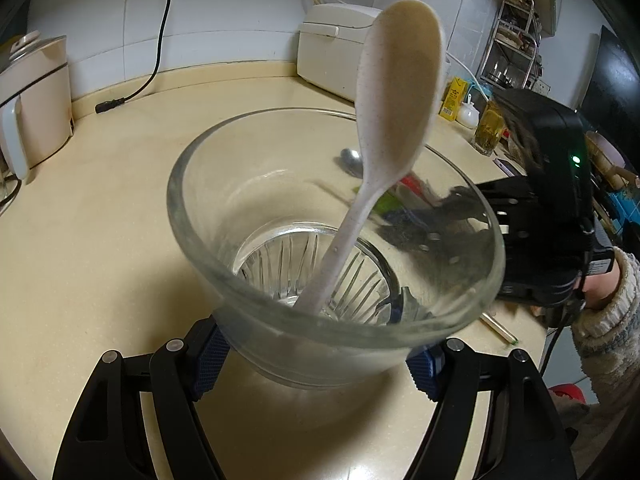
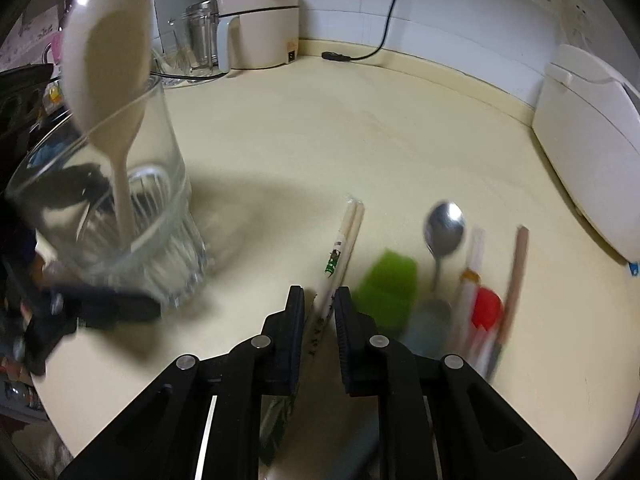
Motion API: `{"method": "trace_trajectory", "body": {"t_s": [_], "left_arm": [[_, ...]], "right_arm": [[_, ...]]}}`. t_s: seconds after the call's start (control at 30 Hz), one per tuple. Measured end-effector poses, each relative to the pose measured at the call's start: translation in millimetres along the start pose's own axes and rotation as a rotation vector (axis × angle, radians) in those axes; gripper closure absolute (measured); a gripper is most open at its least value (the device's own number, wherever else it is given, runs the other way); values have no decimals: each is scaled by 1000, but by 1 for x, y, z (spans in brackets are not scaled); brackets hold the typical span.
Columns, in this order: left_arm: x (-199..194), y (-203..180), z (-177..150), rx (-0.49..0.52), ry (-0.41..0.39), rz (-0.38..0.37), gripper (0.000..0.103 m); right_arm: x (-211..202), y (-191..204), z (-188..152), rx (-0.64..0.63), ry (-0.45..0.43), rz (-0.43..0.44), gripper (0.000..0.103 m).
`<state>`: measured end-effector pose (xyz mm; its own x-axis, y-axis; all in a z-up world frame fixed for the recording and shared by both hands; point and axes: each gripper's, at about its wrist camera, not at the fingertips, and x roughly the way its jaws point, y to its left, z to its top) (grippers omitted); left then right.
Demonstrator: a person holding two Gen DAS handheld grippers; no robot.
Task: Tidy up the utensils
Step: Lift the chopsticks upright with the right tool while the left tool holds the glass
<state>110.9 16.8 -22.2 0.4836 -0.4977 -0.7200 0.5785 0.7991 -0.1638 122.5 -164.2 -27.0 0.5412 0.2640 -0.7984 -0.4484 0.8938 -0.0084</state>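
Observation:
My left gripper (image 1: 316, 364) is shut on a clear ribbed glass (image 1: 208, 184), its blue pads (image 1: 208, 360) against both sides. A white speckled spoon (image 1: 400, 92) stands in the glass (image 2: 168, 184), bowl up. In the right wrist view my right gripper (image 2: 320, 300) points down at a wrapped pair of chopsticks (image 2: 344, 240) lying on the counter. The chopsticks run between its narrow jaws, with a slight gap showing. To the right lie a metal spoon (image 2: 444, 228), a green piece (image 2: 386, 292), a red-tipped tool (image 2: 486, 308) and a wooden handle (image 2: 516, 280), all blurred.
A white rice cooker (image 2: 588, 140) stands at the right against the tiled wall. A beige appliance (image 2: 260, 20), jars and a black power cord (image 2: 336, 56) are at the back. A sleeved hand (image 1: 604, 320) holds the right gripper. The counter edge is near the bottom.

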Motion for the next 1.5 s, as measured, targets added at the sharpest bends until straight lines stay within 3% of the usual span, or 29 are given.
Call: {"method": "trace_trajectory", "body": {"t_s": [0.4,0.73,0.8,0.9,1.27,1.5], "left_arm": [[1,0,0,-1,2,0,24],[4,2,3,-2,9,1,24],[4,2,3,-4,9,0,24],[5,3,4,-6,9,-2,24],[5,3,4,-8,9,-3,24],[5,3,4,-5,11,2,24]], "right_arm": [[-23,-17,-30,23,10,0,88],[-15,-10,-22,30,8,-18,87],[-14,-7,-22,37,0,-7,92],[-16,-9,-24,92,-8,52,95],[-40,-46,-39,385,-123,408,95],[-59,-53,-36,426,-219,490,95]]}}
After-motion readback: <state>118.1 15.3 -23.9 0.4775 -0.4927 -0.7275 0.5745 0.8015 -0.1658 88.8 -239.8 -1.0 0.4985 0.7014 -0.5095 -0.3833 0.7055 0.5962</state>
